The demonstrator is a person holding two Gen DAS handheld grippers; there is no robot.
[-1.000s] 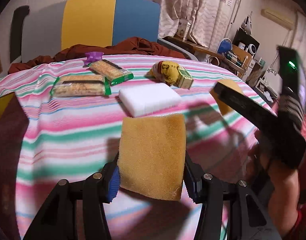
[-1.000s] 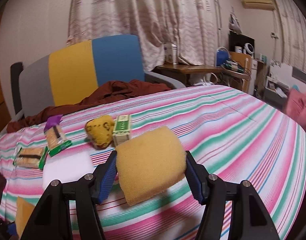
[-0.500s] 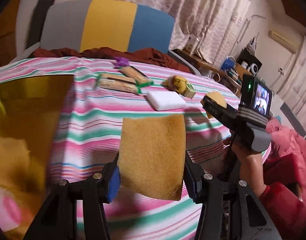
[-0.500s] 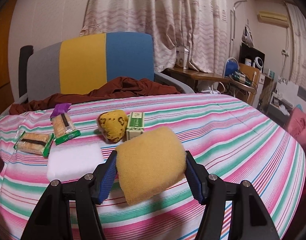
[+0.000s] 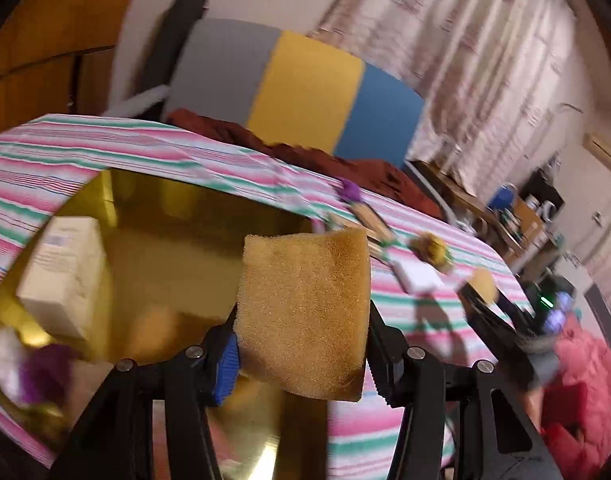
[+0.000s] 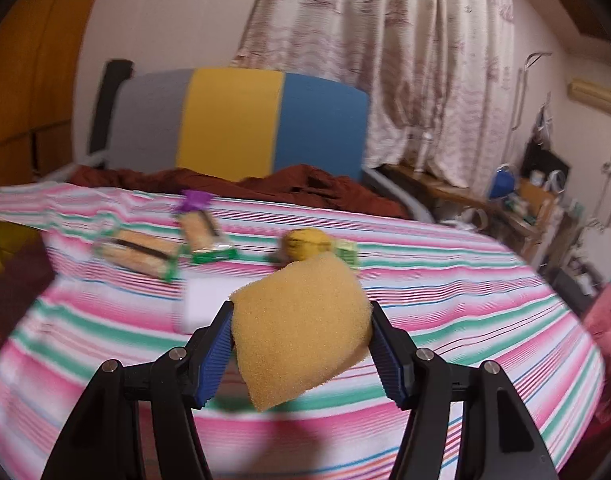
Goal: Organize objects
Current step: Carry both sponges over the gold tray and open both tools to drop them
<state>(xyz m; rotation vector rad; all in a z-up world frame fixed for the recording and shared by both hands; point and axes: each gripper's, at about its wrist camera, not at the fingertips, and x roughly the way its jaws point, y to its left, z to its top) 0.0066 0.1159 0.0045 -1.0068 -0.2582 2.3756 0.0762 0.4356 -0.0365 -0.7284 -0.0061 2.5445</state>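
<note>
Now, left sponge: a tan sponge (image 5: pixel 305 312) pinched between the fingers of the left gripper (image 5: pixel 303 344), held in the air over the yellow box
Right sponge: a paler yellow sponge (image 6: pixel 301 324) squeezed between the blue-padded fingers of the right gripper (image 6: pixel 301 344), held above the bench
Yellow box: an open yellow bin (image 5: pixel 177 240) at the near left edge of the bench, with a cream carton (image 5: pixel 65 276) standing inside and something purple, blurred, at its lower left
Bench: a round top under a striped cloth (image 6: pixel 445 304) in pink, green and white
On the cloth: two cracker packs (image 6: pixel 141 254) side by side, a white foam block (image 6: pixel 201 304) just below them, a yellow spotted lump (image 6: pixel 303 244) touching a small green box (image 6: pixel 347 250)
Behind the bench: a chair back (image 6: pixel 233 120) in grey, yellow and blue, with a dark red cloth (image 6: pixel 241 184) bunched before it
Room: pale patterned curtains (image 6: pixel 385 52), a cluttered wooden side table at right
Person: a hand and red sleeve (image 5: pixel 581 376) at the right edge of the left view
</note>
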